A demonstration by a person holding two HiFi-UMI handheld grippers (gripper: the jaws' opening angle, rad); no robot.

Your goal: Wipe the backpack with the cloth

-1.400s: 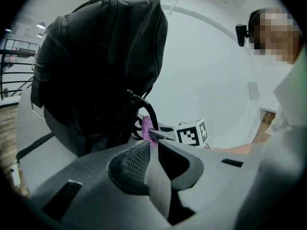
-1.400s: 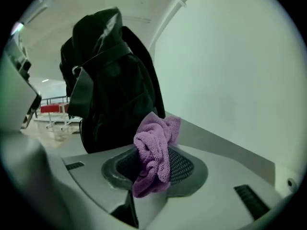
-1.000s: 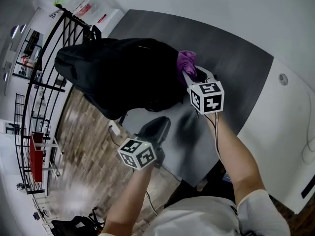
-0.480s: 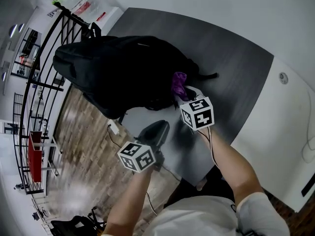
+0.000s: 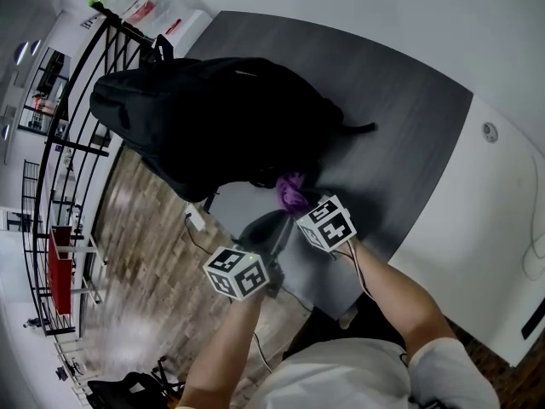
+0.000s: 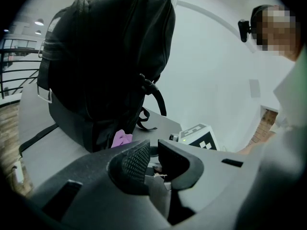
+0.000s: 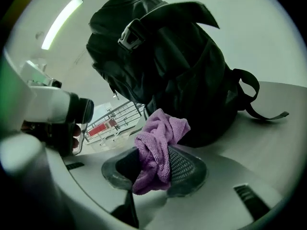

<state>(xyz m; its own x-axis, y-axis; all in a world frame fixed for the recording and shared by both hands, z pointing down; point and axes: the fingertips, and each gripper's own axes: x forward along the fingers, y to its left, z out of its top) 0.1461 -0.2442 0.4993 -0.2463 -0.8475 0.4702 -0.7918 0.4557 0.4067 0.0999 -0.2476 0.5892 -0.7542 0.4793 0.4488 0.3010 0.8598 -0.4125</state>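
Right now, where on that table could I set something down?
The table is bare right of the backpack, past its strap, out to the far and right edges. The near edge is crowded: the right gripper holds the cloth by the backpack's base, the left gripper close beside it.

You stand at a dark grey table (image 5: 400,100) with a rounded far edge, and beyond that edge a plain pale wall (image 5: 443,24) rises. Off the table's left edge you have a black metal railing (image 5: 75,149) beside a brown wood-plank floor (image 5: 145,262), with something red (image 5: 61,271) on the far side of the bars. In your right gripper view a long strip light (image 7: 61,22) glows on the ceiling at the upper left.
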